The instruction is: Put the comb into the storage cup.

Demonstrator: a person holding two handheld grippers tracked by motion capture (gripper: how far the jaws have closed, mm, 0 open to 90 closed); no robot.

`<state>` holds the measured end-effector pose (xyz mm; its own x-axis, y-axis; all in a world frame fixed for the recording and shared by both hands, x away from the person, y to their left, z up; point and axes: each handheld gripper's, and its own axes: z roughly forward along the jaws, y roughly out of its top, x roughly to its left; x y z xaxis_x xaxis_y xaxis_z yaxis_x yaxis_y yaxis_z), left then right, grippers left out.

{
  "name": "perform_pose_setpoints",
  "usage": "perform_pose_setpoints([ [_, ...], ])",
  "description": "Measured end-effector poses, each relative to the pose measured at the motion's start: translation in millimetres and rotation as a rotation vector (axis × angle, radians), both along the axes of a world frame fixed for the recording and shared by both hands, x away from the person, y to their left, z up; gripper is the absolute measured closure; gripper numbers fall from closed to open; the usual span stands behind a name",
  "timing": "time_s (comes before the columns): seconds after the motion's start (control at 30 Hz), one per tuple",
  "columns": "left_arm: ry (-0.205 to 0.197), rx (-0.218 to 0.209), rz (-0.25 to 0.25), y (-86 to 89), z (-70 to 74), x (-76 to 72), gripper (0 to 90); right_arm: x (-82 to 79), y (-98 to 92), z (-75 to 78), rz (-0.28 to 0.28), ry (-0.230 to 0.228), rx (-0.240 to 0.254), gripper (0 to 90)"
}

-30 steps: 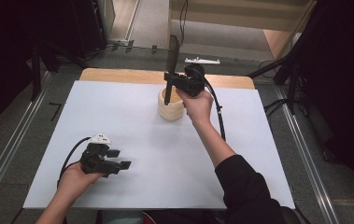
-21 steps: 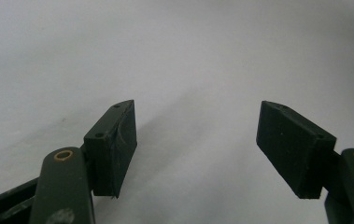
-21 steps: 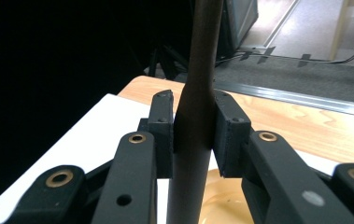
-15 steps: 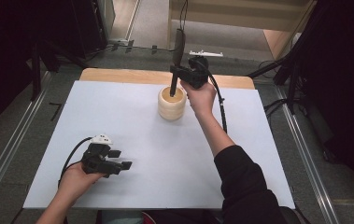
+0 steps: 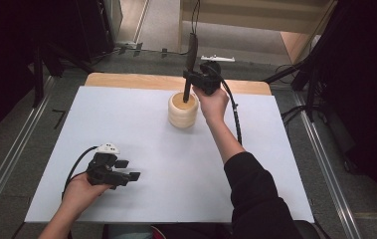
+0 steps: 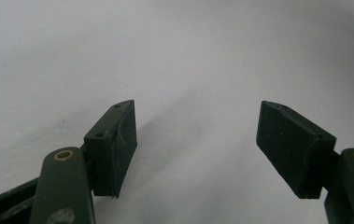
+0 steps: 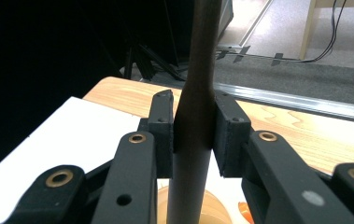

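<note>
A dark rod-shaped pestle stands nearly upright, its lower end inside the mouth of a cream ribbed cup at the far middle of the white sheet. My right gripper is shut on the rod's middle; in the right gripper view the pads press both sides of the rod, with the cup's rim below. My left gripper rests low on the sheet at the near left, held by a hand. Its jaws stand wide apart with nothing between them in the left gripper view.
The white sheet covers most of the wooden table, whose bare strip shows along the far edge. Metal rails run along both sides on the floor. A cable trails from the right gripper over the forearm.
The right hand has shifted a little to the right and toward the far edge with the rod, which now stands straighter in the cup. The left gripper has stayed put.
</note>
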<state>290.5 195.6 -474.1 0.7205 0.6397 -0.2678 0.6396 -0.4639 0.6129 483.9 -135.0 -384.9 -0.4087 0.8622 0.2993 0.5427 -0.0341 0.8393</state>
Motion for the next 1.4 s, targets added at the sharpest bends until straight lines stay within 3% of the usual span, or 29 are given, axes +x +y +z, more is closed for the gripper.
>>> perform_pose_setpoints([
  [0.23,-0.003,-0.001,0.001,0.1,0.5,0.0,30.0,2.8,-0.6,-9.9,0.002,-0.001,0.007,70.0],
  [0.47,0.003,0.003,0.006,1.1,-0.7,1.0,30.0,0.9,0.0,-16.3,0.007,-0.031,-0.009,69.9],
  [1.23,0.005,0.016,-0.006,-0.4,-1.8,0.6,30.0,-5.5,10.3,-45.7,0.046,-0.004,0.008,69.9],
  [1.4,0.004,0.019,-0.008,-0.6,-2.2,0.2,30.0,-7.0,12.6,-49.4,0.059,-0.003,-0.013,69.9],
])
